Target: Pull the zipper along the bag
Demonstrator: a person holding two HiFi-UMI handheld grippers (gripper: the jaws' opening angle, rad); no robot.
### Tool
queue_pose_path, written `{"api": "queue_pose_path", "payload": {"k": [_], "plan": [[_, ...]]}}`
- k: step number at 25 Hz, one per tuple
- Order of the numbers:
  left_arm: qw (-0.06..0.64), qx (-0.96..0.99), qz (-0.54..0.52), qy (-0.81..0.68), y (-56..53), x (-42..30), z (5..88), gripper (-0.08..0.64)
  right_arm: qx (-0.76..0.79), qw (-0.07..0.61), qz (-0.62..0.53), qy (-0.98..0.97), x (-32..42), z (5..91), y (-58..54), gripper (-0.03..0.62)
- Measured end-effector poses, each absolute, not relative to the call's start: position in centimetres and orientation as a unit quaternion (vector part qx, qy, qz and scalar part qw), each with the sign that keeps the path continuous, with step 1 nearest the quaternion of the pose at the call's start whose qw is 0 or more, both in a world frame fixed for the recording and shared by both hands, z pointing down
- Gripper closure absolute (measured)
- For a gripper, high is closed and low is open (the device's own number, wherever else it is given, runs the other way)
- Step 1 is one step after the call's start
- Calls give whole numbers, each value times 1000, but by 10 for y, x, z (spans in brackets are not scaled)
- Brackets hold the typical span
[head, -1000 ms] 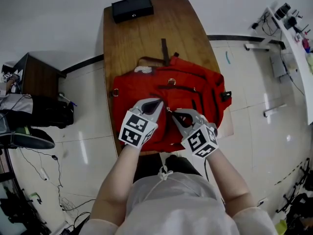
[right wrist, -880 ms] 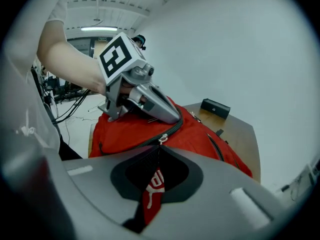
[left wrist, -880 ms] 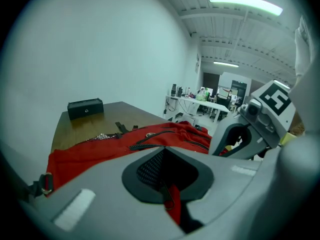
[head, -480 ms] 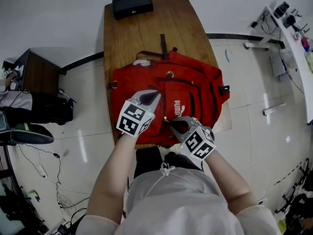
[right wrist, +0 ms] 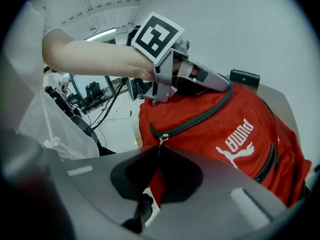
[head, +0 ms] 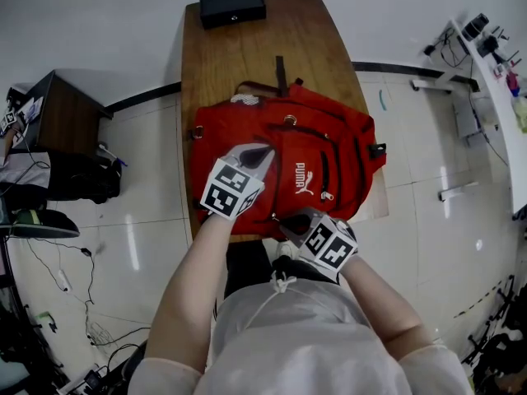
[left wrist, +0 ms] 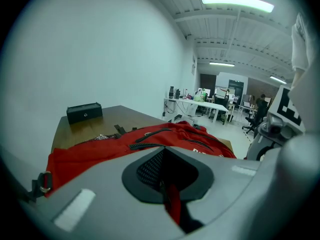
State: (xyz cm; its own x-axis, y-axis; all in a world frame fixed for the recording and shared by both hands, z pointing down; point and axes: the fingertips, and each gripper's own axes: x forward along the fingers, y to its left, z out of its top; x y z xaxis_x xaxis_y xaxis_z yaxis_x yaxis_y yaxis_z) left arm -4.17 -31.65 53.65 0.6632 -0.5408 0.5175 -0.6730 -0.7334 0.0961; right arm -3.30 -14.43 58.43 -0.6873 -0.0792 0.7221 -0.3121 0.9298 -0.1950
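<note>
A red backpack (head: 329,151) lies flat on the wooden table (head: 239,64), its white logo facing up. My left gripper (head: 258,152) is shut on a fold of the bag's red fabric (left wrist: 172,204) at the left of the front panel. In the right gripper view the left gripper (right wrist: 226,86) presses on the bag by the far end of a black zipper (right wrist: 200,116). My right gripper (head: 286,224) is at the bag's near edge, shut on the zipper pull (right wrist: 161,138), whose tab runs down between the jaws.
A black box (head: 233,6) sits at the table's far end. A dark cabinet (head: 62,113) and dark bags (head: 66,192) stand on the floor at the left. A white desk (head: 502,81) is at the far right. The person's torso is close against the table's near edge.
My right gripper has drawn back towards the person, to the bag's near edge, with the zipper pull in it. The left gripper kept its hold. The white logo has come into view.
</note>
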Motion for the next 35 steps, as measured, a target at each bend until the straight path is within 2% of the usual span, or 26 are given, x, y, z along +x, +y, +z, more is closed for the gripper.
{"api": "queue_pose_path", "payload": {"k": [12, 18, 24, 26, 28, 35], "plan": [[160, 897, 231, -342, -316, -44, 538, 552, 75, 364, 206, -905, -64, 584, -121, 567], [148, 894, 234, -353, -317, -46, 538, 552, 148, 342, 213, -903, -53, 585, -138, 577], [117, 891, 196, -393, -295, -45, 492, 552, 238, 267, 213, -909, -25, 548, -161, 541], [105, 894, 166, -404, -280, -43, 468, 552, 254, 242, 213, -912, -14, 534, -167, 550], [96, 895, 140, -412, -259, -42, 448, 552, 265, 219, 203, -917, -5, 520, -169, 586], [93, 887, 109, -438, -178, -51, 421, 552, 269, 158, 144, -939, 5, 466, -152, 588]]}}
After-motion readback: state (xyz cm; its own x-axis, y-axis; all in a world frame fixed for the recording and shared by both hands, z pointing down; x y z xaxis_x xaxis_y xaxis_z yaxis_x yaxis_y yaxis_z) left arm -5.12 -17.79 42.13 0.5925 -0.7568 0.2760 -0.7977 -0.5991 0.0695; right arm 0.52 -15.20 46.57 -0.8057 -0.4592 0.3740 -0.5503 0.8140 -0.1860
